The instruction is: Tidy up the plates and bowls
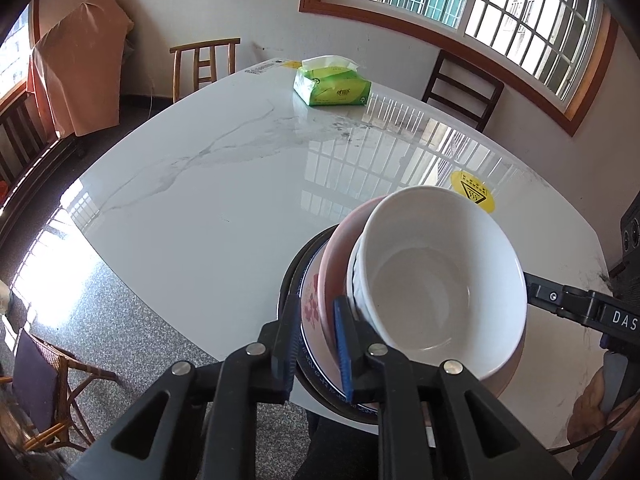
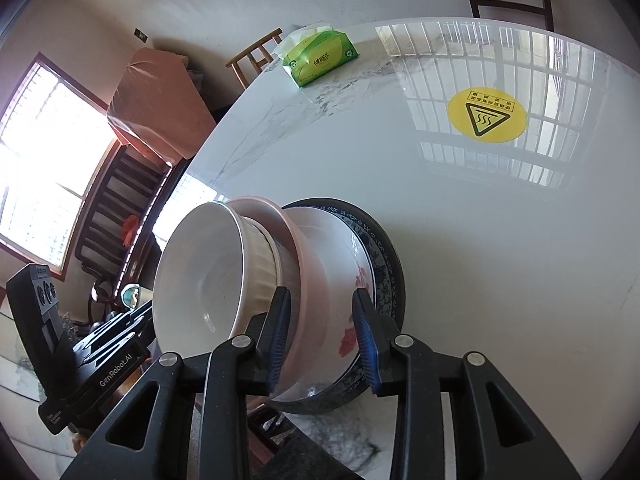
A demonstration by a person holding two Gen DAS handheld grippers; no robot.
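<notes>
Both our grippers, left gripper (image 1: pixel 316 344) and right gripper (image 2: pixel 322 336), straddled the stacked dishes' (image 1: pixel 400 280) opposite rims, jaws parted, unclamped.

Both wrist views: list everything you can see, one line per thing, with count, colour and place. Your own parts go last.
Table: one, white marble look, fills both views.
White bowl: one, top of the stack at the table's near edge.
Pink bowl: one, under the white bowl.
Flowered plate: one, white with red flowers, under the pink bowl.
Dark plate: one, blue-patterned rim, bottom of the stack.
Tissue pack: one, green, far side of the table.
Sticker: one, yellow, on the table.
Chairs: at least two, wooden, beyond the table.
Left gripper: jaws around the plate rims.
Right gripper: jaws open around the stack's edge.
</notes>
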